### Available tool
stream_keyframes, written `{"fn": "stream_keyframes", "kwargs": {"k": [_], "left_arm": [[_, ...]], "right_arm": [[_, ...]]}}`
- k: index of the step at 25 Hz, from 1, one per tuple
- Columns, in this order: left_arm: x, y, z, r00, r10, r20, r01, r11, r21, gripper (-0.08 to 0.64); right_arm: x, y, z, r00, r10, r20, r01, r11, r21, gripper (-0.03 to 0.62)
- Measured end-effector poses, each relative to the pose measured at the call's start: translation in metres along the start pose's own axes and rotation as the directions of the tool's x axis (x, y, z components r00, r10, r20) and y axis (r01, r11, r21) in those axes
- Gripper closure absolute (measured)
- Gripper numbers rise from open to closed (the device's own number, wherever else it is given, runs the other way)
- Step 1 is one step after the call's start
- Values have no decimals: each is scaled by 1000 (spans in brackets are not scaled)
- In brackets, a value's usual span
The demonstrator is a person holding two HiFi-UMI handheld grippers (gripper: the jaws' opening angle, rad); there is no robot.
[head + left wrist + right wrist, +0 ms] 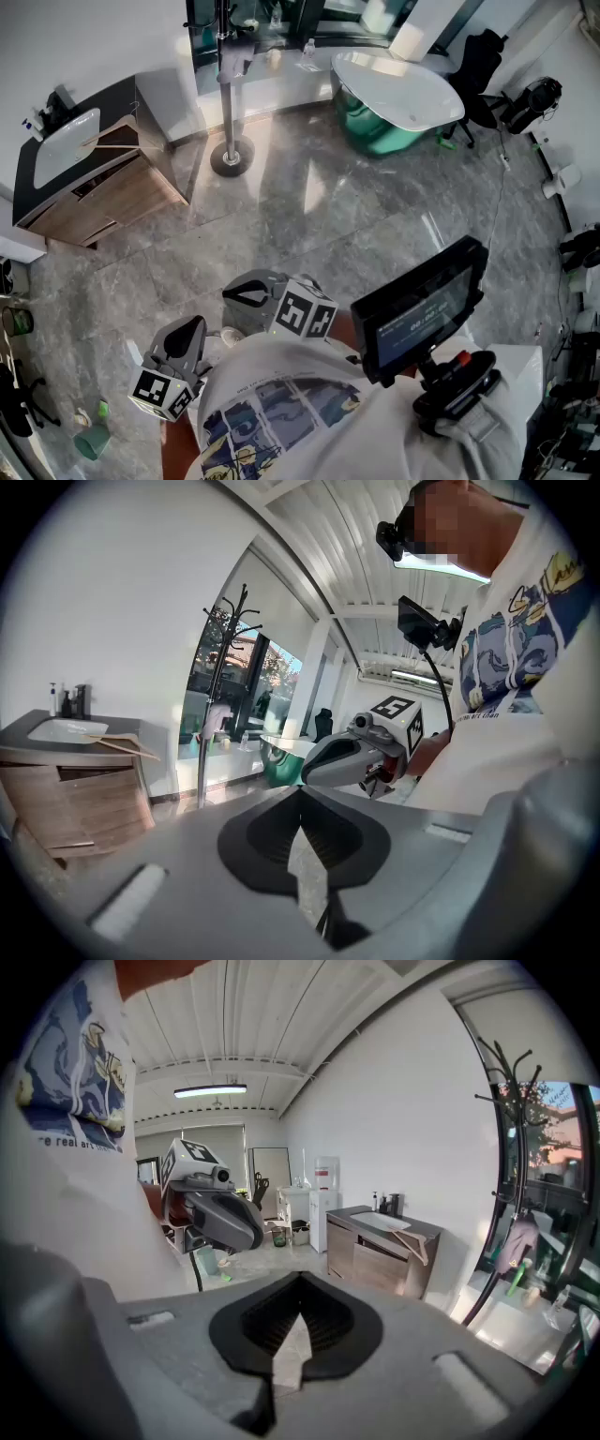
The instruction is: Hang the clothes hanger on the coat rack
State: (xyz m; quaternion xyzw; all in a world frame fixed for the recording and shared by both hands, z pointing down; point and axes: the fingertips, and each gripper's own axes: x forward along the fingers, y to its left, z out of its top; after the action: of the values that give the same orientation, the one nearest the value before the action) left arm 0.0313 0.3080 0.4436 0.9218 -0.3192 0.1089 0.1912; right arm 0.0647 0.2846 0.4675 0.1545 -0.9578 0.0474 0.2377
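Currently both sets of jaws are together with nothing between them. I hold the left gripper (302,803) and right gripper (298,1288) low and close to my body, side by side.

The clothes hanger (105,142) lies flat on top of the bench (122,192) at far left, beside the basin (64,141) and well apart from either gripper. Its long axis runs roughly left to right along the bench top, and its right end reaches the edge on the coat rack's side. I judge the left gripper the nearer one.

The coat rack (231,150) stands on the floor just right of the bench, with something pale hanging low on its pole. The tub (394,94) sits far right, out of the way. Nothing stands on the grey floor between me and the bench.

Judgement: the jaws must open before closing across the hanger's bar.
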Motion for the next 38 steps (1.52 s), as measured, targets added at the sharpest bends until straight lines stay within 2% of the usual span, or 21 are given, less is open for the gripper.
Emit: {"fn": "stream_keyframes", "kwargs": {"k": [6,14,17,20,27,32,35,38], "left_arm": [[10,-5,4,1000,20,4,-20,1000,-2,557],[28,-12,5,997,72,-10,-72,997,-10,557],[34,-14,5,996,88,-4,-88,995,-38,557],[41,-5,3,997,82,-12,-82,995,-62,557],[47,64,10,999,49,-8,-49,997,-57,557],[48,129,43,1000,-15,2,15,1000,-19,557],[41,168,54,999,-44,-3,44,999,11,557],[26,212,63,999,-38,-17,39,999,22,557]], "right_arm": [[-11,-5,-2,1000,14,1,-14,1000,-11,592],[-28,-24,-29,999,42,-33,-42,999,13,578],[-32,-28,-35,997,69,-23,-68,997,48,538],[-24,-42,-38,997,78,-10,-76,992,100,531],[29,-91,-36,999,42,-24,-37,983,179,514],[76,-141,-11,999,-5,-43,14,974,225,495],[107,-178,4,998,-42,-45,53,962,269,488],[144,-220,10,996,-74,-40,83,942,326,479]]}}
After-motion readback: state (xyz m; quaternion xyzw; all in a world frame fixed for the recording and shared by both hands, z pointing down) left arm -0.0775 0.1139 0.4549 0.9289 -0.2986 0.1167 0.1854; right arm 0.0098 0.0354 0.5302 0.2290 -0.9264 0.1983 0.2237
